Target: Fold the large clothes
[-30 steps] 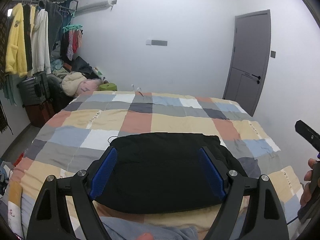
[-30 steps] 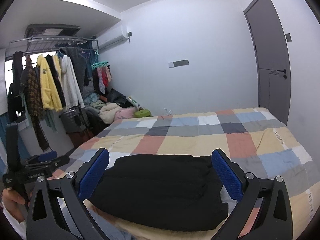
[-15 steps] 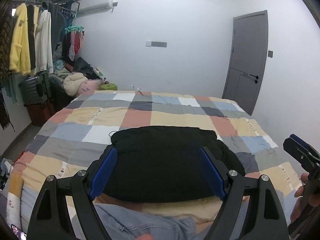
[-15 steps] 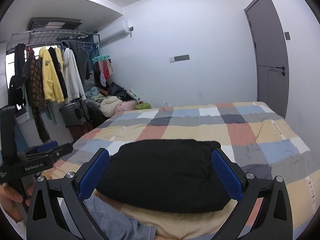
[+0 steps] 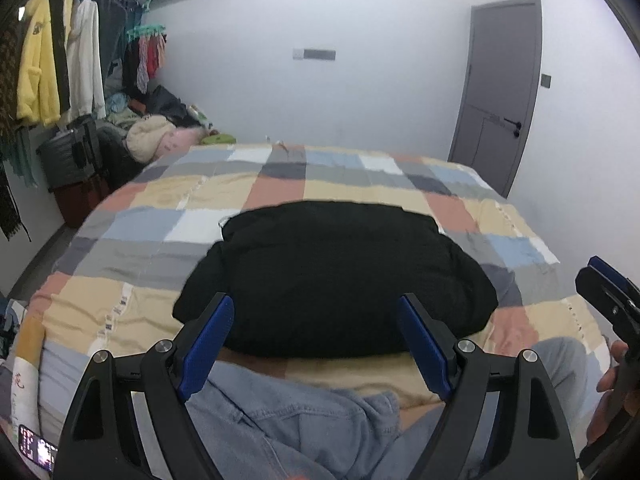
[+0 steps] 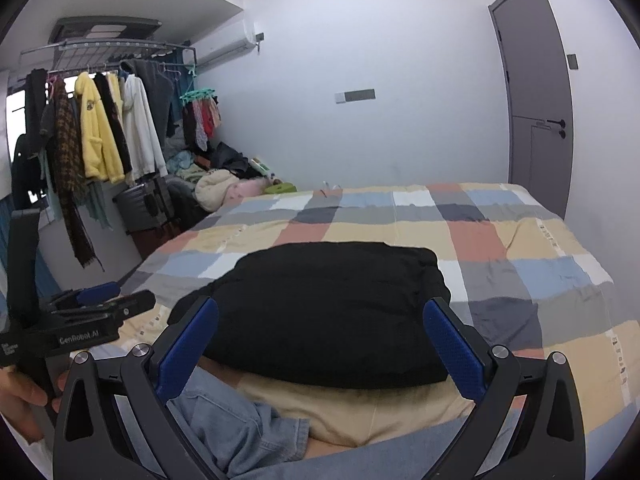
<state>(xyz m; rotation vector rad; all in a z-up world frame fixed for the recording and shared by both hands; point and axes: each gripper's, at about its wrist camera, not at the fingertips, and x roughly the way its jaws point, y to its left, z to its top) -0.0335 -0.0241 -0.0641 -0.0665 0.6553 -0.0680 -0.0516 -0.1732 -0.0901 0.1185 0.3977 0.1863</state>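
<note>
Fingers on both tools are spread wide and hold nothing: the left gripper (image 5: 316,344) and the right gripper (image 6: 322,350) both hang above the near edge of the bed (image 6: 560,240), apart from the cloth.

The big checked bed carries the black garment (image 6: 332,312), which lies as a thick folded bundle near the front edge, just past the person's knees in jeans (image 6: 240,420).

What could go wrong? The bundle looks soft and puffy, so it may spring open if nobody presses it flat. It also sits close to the edge of the bed, so a bump from a knee or a gripper could push it off. If only the top layer gets pinched, the fold under it could slide out of line.

Some things are hard to see. The black cloth is so dark that its layers, sleeves and collar cannot be told apart. The near side of the bundle is partly hidden behind the blue fingers (image 5: 206,344). The left wrist view is blurry.
</note>
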